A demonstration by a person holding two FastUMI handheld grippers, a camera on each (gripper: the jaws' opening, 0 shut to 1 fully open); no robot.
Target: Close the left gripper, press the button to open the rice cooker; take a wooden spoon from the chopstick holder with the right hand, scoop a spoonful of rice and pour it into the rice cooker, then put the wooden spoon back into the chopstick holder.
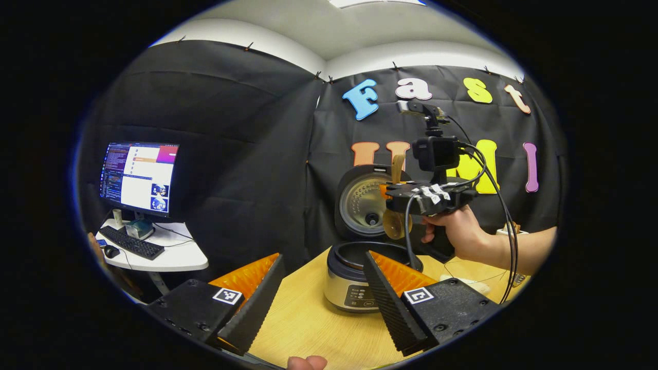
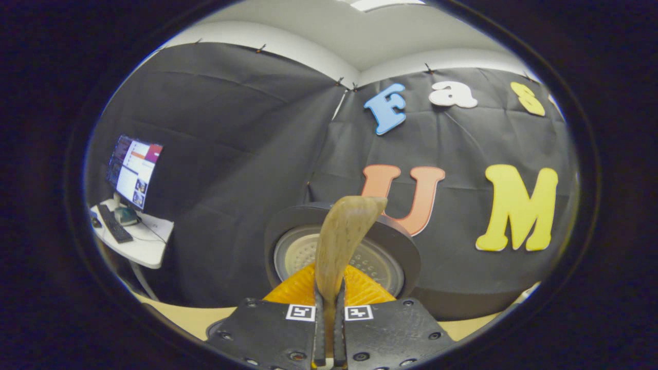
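At the bottom of the left gripper view the left gripper point(image 1: 321, 303) had its fingers spread, holding nothing; mid-frame beyond, the rice cooker point(image 1: 354, 277) stood open, so the button seemed done; above it the right gripper point(image 1: 398, 198) pinched the wooden spoon point(image 2: 342, 241), bowl hanging over the pot; pouring looked underway or finished, return to the holder remaining.

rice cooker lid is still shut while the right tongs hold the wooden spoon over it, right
Not quite: the lid is open, standing upright behind the pot, as the left gripper view shows. The rest holds: the right tongs grip the wooden spoon over the cooker.
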